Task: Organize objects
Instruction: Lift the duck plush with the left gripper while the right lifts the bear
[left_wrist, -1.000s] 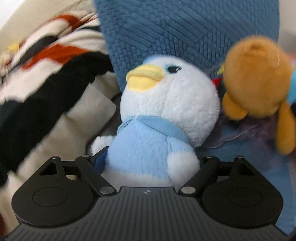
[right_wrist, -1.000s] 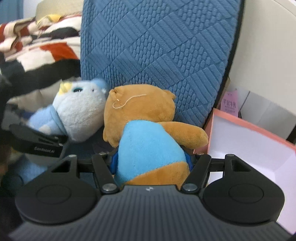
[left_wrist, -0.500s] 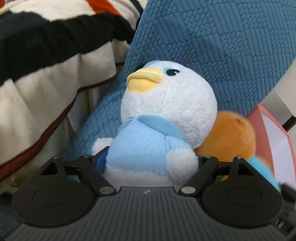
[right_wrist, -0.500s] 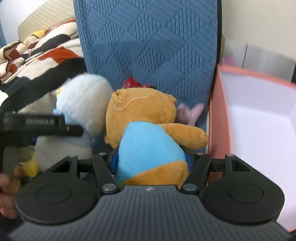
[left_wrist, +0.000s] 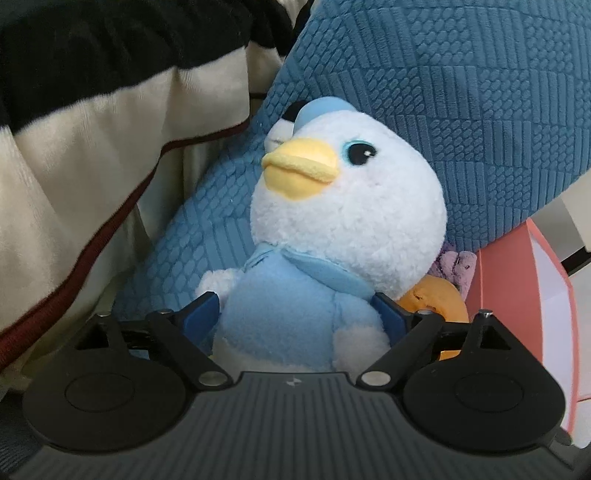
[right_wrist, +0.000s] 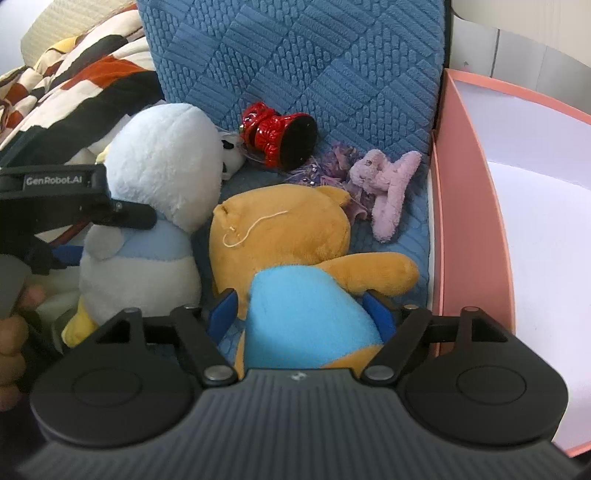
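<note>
My left gripper is shut on a white and light-blue plush penguin with a yellow beak, held upright in front of a blue quilted cushion. My right gripper is shut on an orange plush bear in a blue shirt, low over the blue seat. In the right wrist view the penguin and the left gripper sit just left of the bear. The bear's head peeks out behind the penguin in the left wrist view.
A pink box with a white inside stands open at the right, also in the left wrist view. A red figurine, a purple plush bunny and a small panda toy lie by the cushion. A striped blanket is at left.
Both grippers have moved lower and closer to the seat with their toys still held. The red figurine, bunny and more of the pink box have come into the right wrist view.
</note>
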